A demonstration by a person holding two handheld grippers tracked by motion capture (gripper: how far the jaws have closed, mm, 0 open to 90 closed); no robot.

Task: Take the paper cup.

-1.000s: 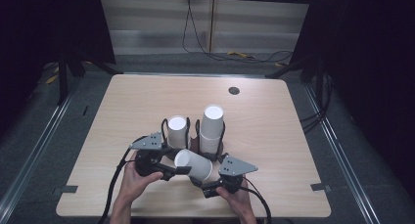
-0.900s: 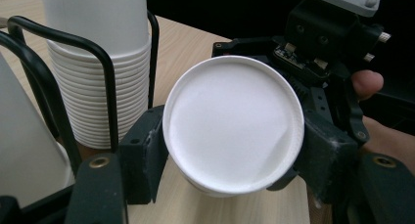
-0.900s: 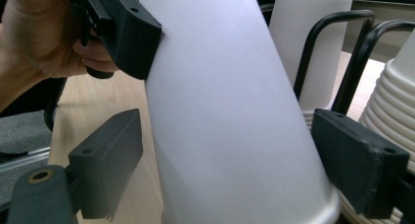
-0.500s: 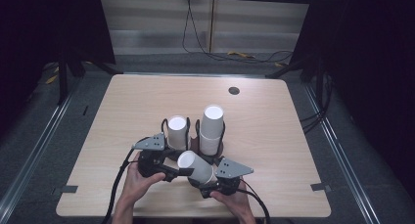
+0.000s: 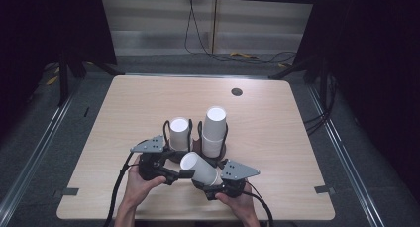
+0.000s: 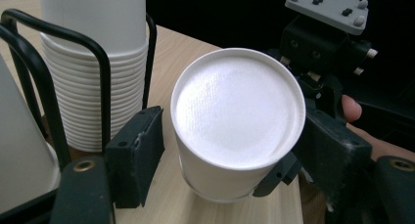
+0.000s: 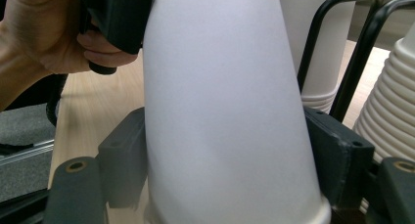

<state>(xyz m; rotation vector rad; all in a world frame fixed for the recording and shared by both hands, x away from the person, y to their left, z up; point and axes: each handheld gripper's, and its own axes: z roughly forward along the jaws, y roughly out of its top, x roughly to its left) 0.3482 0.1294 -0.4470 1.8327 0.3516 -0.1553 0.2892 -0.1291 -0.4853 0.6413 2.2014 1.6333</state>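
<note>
I'm holding the white paper cup (image 5: 200, 167) clamped near its rim in my right gripper (image 7: 230, 185), its long axis pointing base-first at my left gripper (image 6: 220, 165), whose jaws are standing apart around that base, not visibly touching.

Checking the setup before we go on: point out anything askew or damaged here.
Only one white paper cup is off upright, lying tilted in the right claw, its closed base toward the left claw. The racked cup stacks stand straight; nothing looks damaged.
</note>
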